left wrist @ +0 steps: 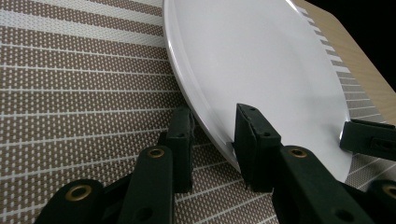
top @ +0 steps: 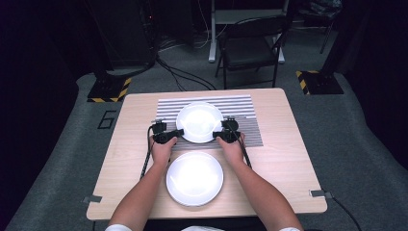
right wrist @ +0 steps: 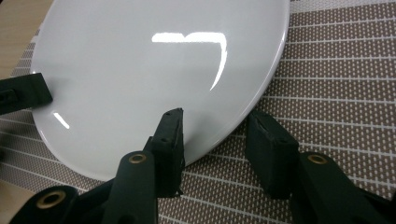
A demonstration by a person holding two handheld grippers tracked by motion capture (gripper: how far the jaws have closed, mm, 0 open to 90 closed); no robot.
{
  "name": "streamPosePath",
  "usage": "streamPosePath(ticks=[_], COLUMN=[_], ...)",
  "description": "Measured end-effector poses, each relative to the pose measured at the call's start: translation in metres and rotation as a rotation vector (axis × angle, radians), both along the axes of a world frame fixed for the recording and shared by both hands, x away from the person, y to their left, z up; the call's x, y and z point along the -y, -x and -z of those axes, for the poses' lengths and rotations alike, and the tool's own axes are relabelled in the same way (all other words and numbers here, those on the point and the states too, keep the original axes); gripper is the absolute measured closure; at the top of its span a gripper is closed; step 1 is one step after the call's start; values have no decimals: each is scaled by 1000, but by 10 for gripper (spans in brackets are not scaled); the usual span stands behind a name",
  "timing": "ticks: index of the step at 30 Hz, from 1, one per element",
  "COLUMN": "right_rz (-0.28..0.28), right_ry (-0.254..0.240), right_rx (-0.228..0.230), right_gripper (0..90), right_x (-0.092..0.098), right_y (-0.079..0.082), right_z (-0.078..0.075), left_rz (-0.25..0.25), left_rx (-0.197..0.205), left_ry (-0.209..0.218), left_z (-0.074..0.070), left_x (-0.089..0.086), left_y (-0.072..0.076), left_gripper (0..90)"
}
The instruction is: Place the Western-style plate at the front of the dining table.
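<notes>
The far plate (top: 199,122) lay on the striped mat (top: 240,107) towards the back of the table (top: 284,159), and both tongs had it by opposite rims: the left gripper (top: 174,135) straddled the rim on the person's left, the right gripper (top: 219,135) the rim on the right. In the left gripper view one jaw sat on top of the plate (left wrist: 261,70) and the other on the mat (left wrist: 84,93) under the edge; in the right gripper view the same held for the plate (right wrist: 140,70) over the mat (right wrist: 336,70). Each pair of jaws was drawn in narrow about the rim, so I judged both closed on the plate, though the gap beside the outer jaw made the hold look thin. The danger was plain: glazed china is slick, the bite was only at the very edge, and an uneven lift by the two hands could tip it so that it slid out and dropped. A second plate (top: 194,178) lay just in front, between the forearms, so a low pull towards the person could knock rim on rim. There was bare wood to either side, and the table's back edge was near behind the mat
</notes>
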State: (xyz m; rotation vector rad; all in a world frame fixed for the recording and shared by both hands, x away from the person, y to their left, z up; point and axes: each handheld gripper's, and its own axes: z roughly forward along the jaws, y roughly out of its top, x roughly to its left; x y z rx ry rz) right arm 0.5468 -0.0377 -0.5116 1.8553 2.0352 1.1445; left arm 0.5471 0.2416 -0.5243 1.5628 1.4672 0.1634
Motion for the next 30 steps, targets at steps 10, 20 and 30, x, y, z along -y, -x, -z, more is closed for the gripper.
streamPosePath(ticks=[10,20,30], right_rz=[19,31,32], right_ry=[-11,-22,9], right_rx=[3,7,33], right_gripper=[569,551,524], right_x=[0,-1,3], right_y=[1,2,6], right_z=[1,1,-2], left_rz=[17,19,26], left_rx=[-15,-30,-2], left_ry=[-21,-46,-71], left_z=[0,1,-6], left_x=[1,1,-1], left_y=[-6,-6,-3], left_gripper=[657,626,581])
